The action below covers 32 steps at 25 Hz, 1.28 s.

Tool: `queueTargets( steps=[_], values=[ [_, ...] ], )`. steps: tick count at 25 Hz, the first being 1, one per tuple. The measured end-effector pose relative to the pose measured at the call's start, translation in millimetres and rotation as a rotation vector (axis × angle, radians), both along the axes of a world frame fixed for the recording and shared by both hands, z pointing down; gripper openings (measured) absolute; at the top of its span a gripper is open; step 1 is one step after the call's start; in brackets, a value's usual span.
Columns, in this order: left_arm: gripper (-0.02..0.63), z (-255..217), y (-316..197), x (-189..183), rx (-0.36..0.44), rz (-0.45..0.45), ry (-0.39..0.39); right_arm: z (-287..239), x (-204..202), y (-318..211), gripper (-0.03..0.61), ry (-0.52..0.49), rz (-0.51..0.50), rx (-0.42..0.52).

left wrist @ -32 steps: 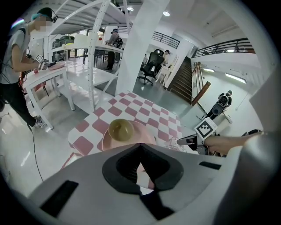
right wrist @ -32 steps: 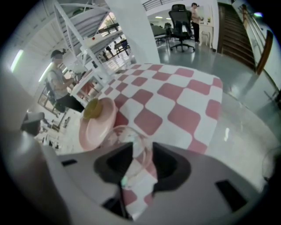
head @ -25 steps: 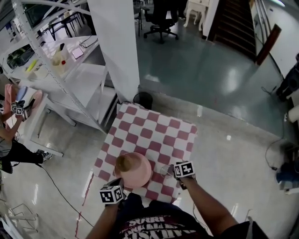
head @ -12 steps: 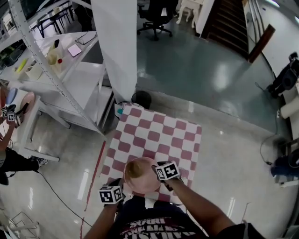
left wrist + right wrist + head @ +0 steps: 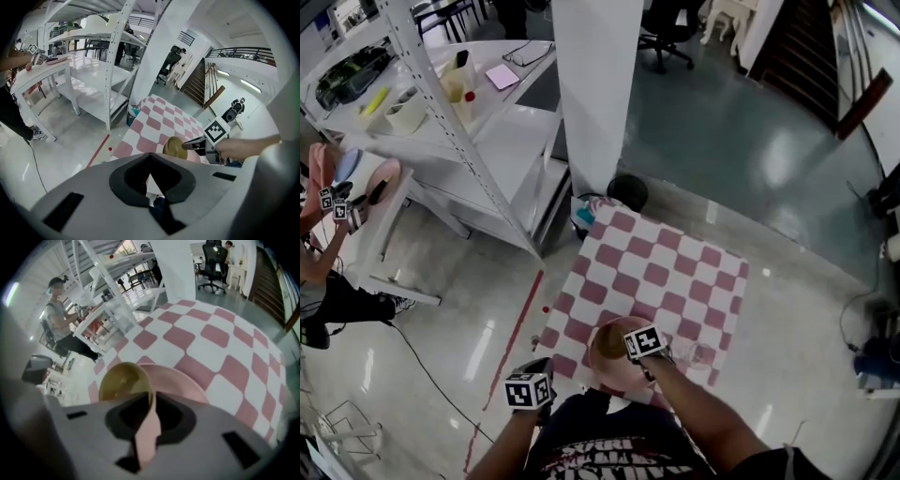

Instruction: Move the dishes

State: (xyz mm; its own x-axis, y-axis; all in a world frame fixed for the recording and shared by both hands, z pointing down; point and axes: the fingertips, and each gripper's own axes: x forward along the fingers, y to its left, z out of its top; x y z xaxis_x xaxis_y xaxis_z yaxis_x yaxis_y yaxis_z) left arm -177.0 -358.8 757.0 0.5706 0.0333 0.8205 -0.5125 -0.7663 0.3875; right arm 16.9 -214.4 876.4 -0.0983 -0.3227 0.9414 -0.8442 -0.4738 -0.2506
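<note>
Right tongs (image 5: 152, 398) just closing, pinching pink plate (image 5: 180, 380) beside yellow bowl (image 5: 121, 380); left tongs (image 5: 150, 163) ajar, empty.

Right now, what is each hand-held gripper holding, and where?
The right hand-held gripper, jaws just closing, grips the pink plate at its rim; the left hand-held gripper holds nothing.
</note>
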Motion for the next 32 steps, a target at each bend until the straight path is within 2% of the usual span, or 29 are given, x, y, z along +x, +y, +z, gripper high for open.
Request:
queueTargets(
  steps=[1,2,7,13,21,28,32],
  values=[
    [0.029,1.2,-2.3,-1.0,-0.002,-0.003,-0.002,-0.6,3.3,-1.5,0.049,0.026,-0.006,0.004],
    [0.029,1.9,-3.4,-0.2,-0.003,-0.003,-0.001,-2.4,5.9,-2.9,0.043,0.047,-0.016,0.011],
    [0.029,-0.9,1.9,20.3,-0.009,0.025,0.015,-18.8,8.7,-6.1,0.038,0.027,-0.036,0.053],
    [0.029,-9.9,28.9,59.1,-0.01,0.09,0.044,-53.5,30.2,9.0,0.037,-0.011,0.026,0.122],
    [0.029,-12.9,68.5,85.6,-0.006,0.122,0.037,-76.0,76.6,53.1,0.037,-0.018,0.118,0.17],
    [0.029,-13.7,96.4,83.9,0.006,0.093,0.013,-66.1,123.0,96.1,0.037,0.009,0.162,0.153],
    [0.029,-18.1,106.9,67.8,0.022,0.041,-0.013,-47.8,146.1,115.3,0.037,0.002,0.168,0.123]
  ],
)
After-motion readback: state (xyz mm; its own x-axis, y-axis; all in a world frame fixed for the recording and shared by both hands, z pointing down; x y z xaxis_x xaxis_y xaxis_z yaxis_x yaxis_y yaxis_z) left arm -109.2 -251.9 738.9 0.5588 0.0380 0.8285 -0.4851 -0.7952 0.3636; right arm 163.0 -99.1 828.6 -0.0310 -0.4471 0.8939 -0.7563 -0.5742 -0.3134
